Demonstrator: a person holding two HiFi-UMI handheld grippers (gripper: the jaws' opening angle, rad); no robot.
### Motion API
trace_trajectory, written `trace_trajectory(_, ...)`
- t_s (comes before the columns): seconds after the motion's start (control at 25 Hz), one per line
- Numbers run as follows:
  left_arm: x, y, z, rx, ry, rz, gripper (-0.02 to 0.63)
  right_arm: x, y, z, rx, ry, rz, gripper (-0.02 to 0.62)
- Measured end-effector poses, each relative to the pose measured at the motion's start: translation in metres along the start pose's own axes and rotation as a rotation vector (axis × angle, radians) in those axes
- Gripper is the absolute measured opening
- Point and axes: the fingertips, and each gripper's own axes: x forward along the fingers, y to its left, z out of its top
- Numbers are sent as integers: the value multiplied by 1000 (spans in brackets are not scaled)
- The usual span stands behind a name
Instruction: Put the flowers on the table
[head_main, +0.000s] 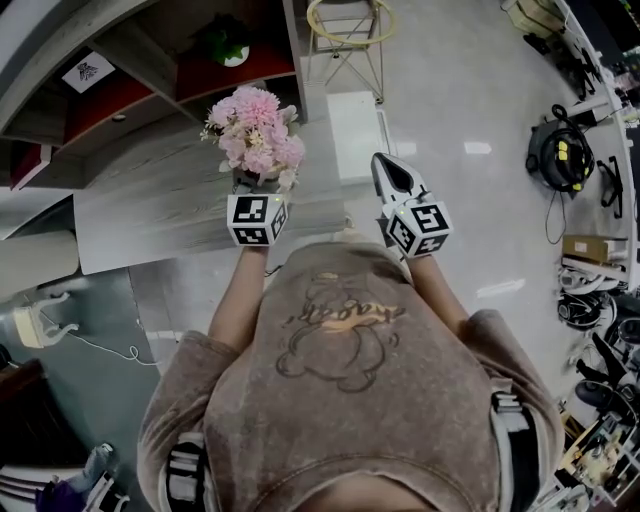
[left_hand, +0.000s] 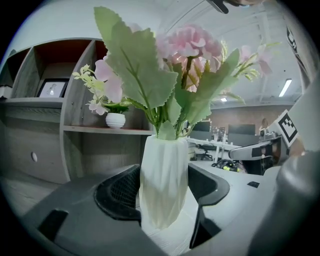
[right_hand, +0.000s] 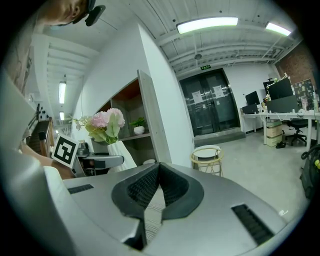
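A bunch of pink flowers (head_main: 256, 132) with broad green leaves stands in a white faceted vase (left_hand: 164, 192). My left gripper (left_hand: 164, 172) is shut on that vase, one jaw on each side of its body. In the head view the left gripper (head_main: 257, 200) holds the vase over the near edge of the grey wood-grain table (head_main: 150, 215). Whether the vase's foot touches the tabletop (left_hand: 176, 243) I cannot tell. My right gripper (head_main: 383, 163) hovers to the right of the flowers, shut with nothing in it. Its fingertips meet in its own view (right_hand: 158, 166), which also shows the flowers (right_hand: 106, 121) at left.
Behind the table is a shelf unit with a small potted plant (left_hand: 115, 116) and a framed picture (left_hand: 52, 88). A white block (head_main: 352, 120) adjoins the table's right end. Beyond it stands a round gold-framed side table (right_hand: 206, 156). Gear and cables, including a yellow-black machine (head_main: 560, 155), litter the floor at right.
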Motion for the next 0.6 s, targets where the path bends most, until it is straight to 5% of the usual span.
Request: trace_trajectory(0.6,50,3,-32,59,49,-10,307,1,-34,-2,17,16,-46,-12)
